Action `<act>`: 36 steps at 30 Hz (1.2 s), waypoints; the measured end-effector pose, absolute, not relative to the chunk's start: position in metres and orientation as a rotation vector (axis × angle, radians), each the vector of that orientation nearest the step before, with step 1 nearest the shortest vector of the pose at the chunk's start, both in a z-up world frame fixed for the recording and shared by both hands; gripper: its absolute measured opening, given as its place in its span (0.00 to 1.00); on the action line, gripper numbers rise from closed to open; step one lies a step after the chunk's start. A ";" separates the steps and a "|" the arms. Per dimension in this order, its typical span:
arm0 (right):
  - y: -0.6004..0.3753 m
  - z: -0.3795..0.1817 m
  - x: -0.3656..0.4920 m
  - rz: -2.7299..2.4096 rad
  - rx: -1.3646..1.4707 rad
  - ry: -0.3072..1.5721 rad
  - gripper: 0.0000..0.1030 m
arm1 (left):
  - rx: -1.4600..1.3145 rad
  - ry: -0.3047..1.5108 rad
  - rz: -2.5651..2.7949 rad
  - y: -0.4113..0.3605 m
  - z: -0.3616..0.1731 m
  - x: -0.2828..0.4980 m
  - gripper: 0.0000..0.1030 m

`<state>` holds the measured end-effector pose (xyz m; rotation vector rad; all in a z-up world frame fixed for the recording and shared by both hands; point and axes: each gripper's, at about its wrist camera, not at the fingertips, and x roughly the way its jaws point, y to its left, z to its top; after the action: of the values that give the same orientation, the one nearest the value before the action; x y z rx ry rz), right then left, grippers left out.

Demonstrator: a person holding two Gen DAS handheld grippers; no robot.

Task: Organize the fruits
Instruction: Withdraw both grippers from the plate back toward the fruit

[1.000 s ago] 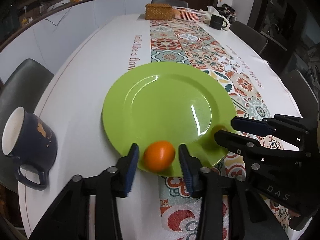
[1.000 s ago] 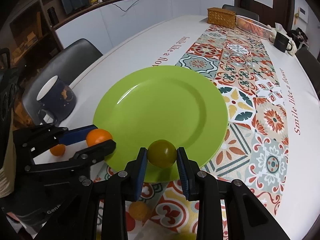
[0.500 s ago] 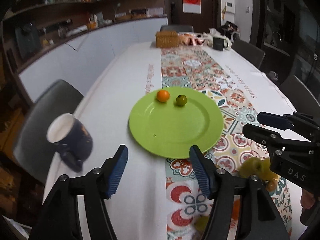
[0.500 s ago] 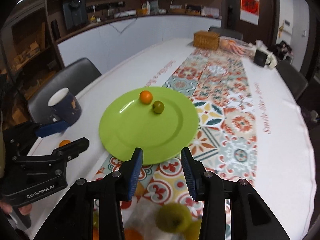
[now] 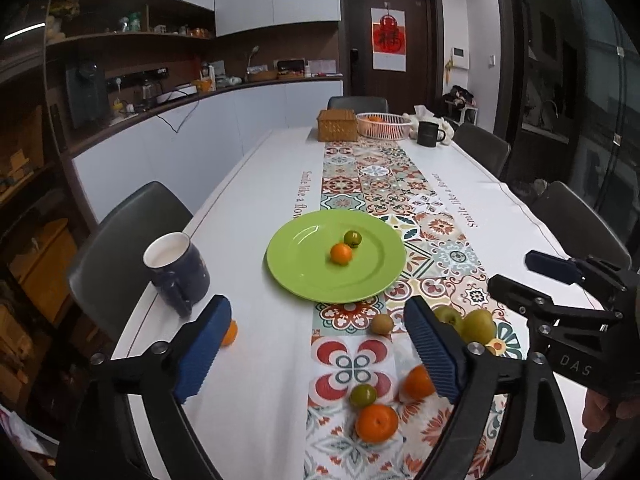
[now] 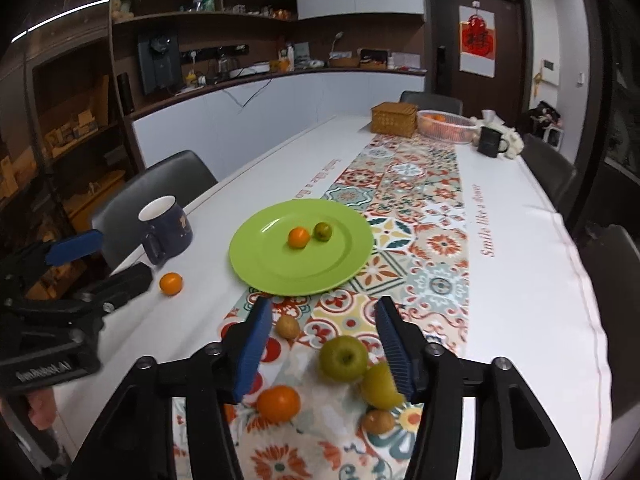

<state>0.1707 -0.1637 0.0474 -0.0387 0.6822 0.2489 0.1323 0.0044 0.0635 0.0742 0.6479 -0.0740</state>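
Both your left tongs [image 5: 316, 354] and right tongs [image 6: 322, 346] are opening, empty, above loose fruit on the bench [image 5: 256, 208]; two fruits sit on the green plate [image 5: 304, 276], collecting there.

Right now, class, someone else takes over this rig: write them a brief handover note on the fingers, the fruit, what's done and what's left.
Left gripper: opening, nothing between its fingers.
Right gripper: opening too, empty.
Done: an orange and a green fruit sit on the plate.
Left: a stray orange near the mug, plus the apple, kiwi and other fruit lying on the runner near the grippers.
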 end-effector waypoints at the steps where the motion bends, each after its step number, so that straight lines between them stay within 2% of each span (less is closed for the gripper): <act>1: -0.165 0.048 0.166 0.232 -0.044 0.677 0.58 | 0.083 0.647 -0.072 0.003 0.063 0.126 0.90; 3: -0.171 0.049 0.158 0.203 -0.041 0.670 0.66 | 0.096 0.650 -0.073 -0.001 0.061 0.119 0.91; 14: -0.192 0.024 0.128 0.160 -0.025 0.735 0.66 | 0.100 0.721 -0.094 -0.015 0.032 0.091 0.92; 36: -0.204 -0.055 0.143 0.136 -0.012 0.925 0.66 | 0.088 0.961 -0.115 -0.026 -0.049 0.119 0.92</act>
<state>0.1428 -0.2044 -0.0546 -0.0124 0.9250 0.1364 0.1186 -0.0257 -0.0493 0.0878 0.9614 -0.1153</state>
